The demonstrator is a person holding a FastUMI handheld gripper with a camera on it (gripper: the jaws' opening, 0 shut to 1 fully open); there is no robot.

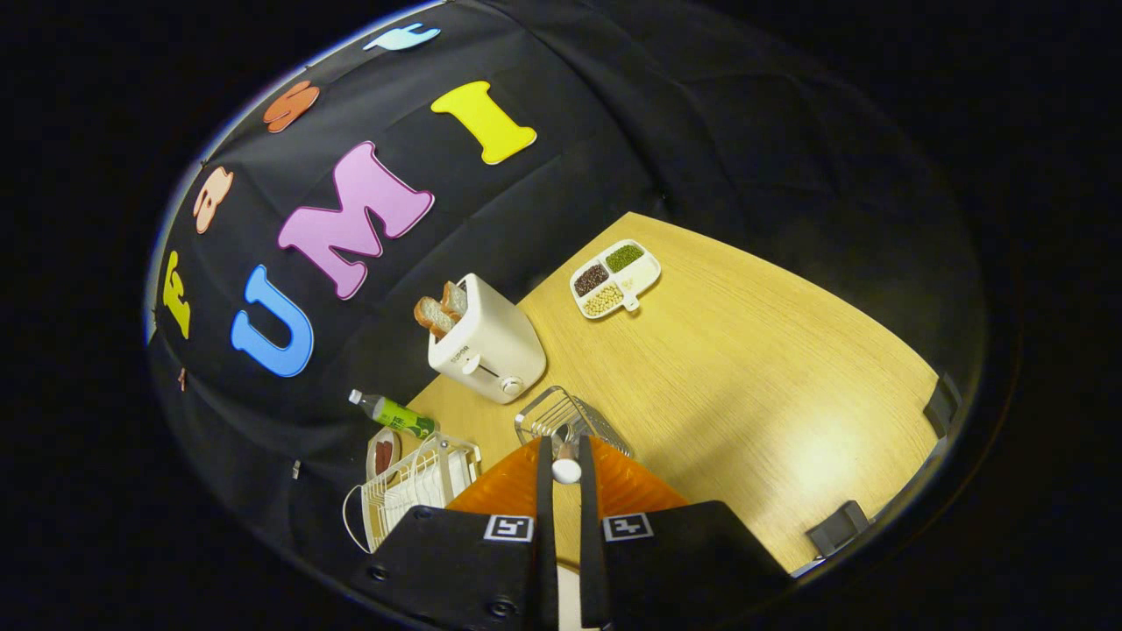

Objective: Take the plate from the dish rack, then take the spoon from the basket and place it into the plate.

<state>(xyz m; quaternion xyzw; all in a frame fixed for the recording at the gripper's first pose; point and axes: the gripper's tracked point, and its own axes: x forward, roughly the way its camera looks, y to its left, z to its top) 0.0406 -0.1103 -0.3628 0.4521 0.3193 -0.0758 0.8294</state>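
The gripper [566, 473] pinches the spoon's [566, 471] white handle; its bowl hangs over the wire basket [548, 414]. Orange fingers hide the plate. The dish rack [412, 491] stands at the bench's [745, 386] corner.

toaster [487, 352] behind basket [552, 414]

Toaster [487, 350] mark — too small to read.

Gripper [566, 464] fingers clamp spoon [566, 471] above wire basket [548, 414]
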